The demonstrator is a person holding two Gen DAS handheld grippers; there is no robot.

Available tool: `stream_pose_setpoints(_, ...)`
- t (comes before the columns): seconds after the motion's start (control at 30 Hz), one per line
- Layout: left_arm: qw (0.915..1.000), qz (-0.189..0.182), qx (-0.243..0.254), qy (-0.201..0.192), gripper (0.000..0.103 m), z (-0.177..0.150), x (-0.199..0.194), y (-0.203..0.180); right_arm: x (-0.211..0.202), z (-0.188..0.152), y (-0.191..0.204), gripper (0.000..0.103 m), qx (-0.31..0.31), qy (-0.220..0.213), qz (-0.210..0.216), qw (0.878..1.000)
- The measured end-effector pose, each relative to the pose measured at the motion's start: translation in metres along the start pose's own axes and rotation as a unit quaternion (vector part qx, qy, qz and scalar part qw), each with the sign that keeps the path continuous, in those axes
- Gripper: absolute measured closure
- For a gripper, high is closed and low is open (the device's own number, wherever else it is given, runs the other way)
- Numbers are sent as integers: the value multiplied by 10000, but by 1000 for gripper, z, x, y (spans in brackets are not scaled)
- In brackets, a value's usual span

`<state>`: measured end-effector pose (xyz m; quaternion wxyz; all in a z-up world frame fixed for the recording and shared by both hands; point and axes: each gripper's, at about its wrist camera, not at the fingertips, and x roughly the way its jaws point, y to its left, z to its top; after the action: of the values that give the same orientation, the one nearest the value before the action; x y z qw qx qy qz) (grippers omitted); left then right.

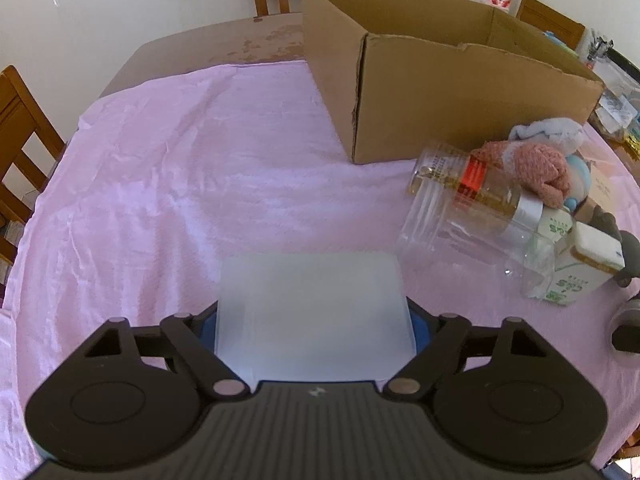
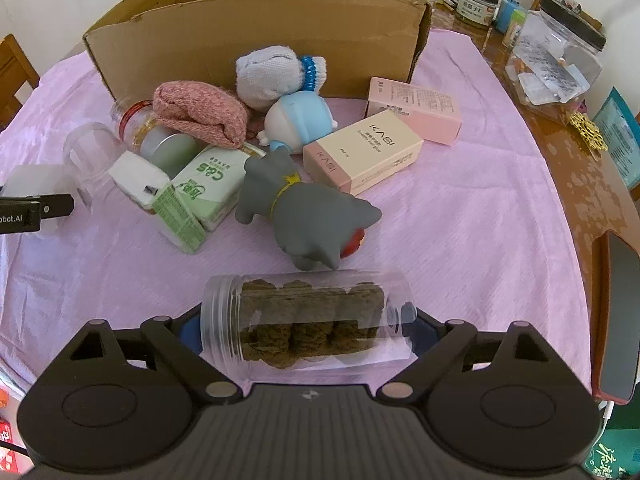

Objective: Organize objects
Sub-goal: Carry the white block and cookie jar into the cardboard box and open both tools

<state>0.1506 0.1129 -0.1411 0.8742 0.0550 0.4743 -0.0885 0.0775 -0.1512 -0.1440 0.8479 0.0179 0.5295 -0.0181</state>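
Left gripper: jaws clamped on translucent white box. Right gripper: jaws against both ends of clear cookie jar, grip looks set. Step: double pick. Next: lift, carry to cardboard box. In front of it: two pink cartons, two toys, two knit bundles.
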Motion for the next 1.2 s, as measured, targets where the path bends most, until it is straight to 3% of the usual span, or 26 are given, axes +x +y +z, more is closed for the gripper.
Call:
stream_pose_setpoints(0.67, 9979, -397, 472, 198, 19, 24, -48, -5, -44, 26, -9, 8, -1202, -24, 676, 9904)
stream_pose_setpoints(0.9, 9950, -710, 703, 29, 19, 52, -77, -27, -61, 55, -19, 8, -1433, -284, 753, 9864)
stream_pose_setpoints(1.2, 9913, -961, 789, -426, 19, 105, -88, -56, -70, 99, -22, 8, -1739, -659, 915, 9783)
